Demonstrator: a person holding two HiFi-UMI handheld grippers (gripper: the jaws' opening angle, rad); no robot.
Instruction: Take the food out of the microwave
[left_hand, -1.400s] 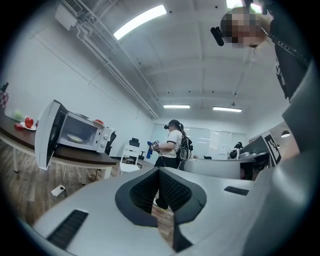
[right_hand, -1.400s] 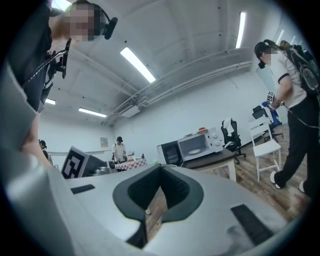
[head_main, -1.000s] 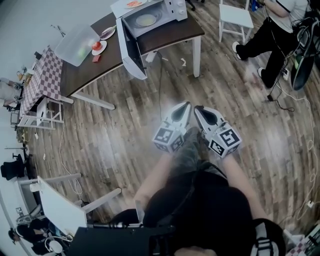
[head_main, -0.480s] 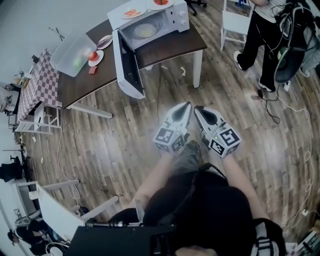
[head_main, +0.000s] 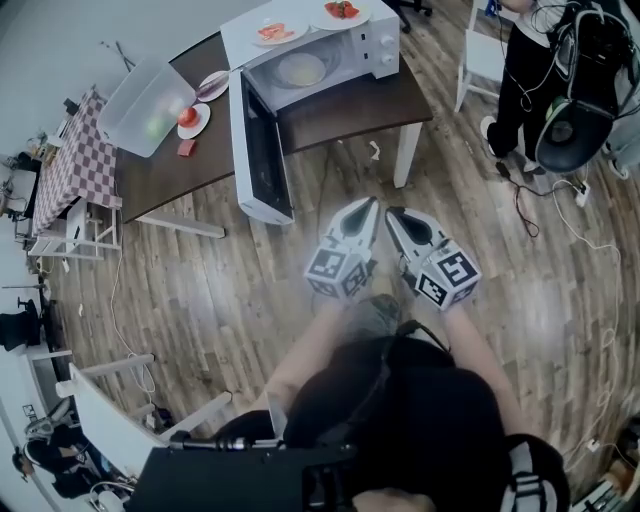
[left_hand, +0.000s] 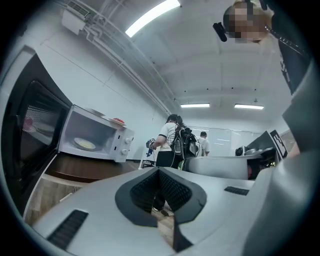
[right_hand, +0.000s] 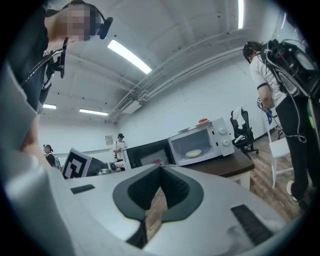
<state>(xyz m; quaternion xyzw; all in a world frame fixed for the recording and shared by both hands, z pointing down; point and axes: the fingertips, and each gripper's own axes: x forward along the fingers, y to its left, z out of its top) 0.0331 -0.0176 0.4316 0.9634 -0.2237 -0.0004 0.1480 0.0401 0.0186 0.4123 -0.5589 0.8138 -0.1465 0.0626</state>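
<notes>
A white microwave (head_main: 325, 45) stands on the brown table (head_main: 350, 100), its door (head_main: 258, 150) swung wide open toward me. Inside it lies a plate of pale food (head_main: 301, 68), which also shows in the left gripper view (left_hand: 85, 144) and the right gripper view (right_hand: 193, 153). Two plates of red food (head_main: 276, 32) sit on top of the microwave. My left gripper (head_main: 371, 205) and right gripper (head_main: 392, 215) are held side by side over the wooden floor, short of the table. Both are shut and hold nothing, and both point level toward the microwave.
A clear plastic box (head_main: 150, 95) and small plates (head_main: 195, 118) sit on the table's left part. A checkered table (head_main: 75, 160) stands further left. A white chair (head_main: 485, 55) and a standing person (head_main: 540, 70) are at the right, with cables (head_main: 540, 215) on the floor.
The table and microwave have come closer and lower in the head view as I walk toward them. Both grippers stay shut, side by side. The person at the right has shifted.
</notes>
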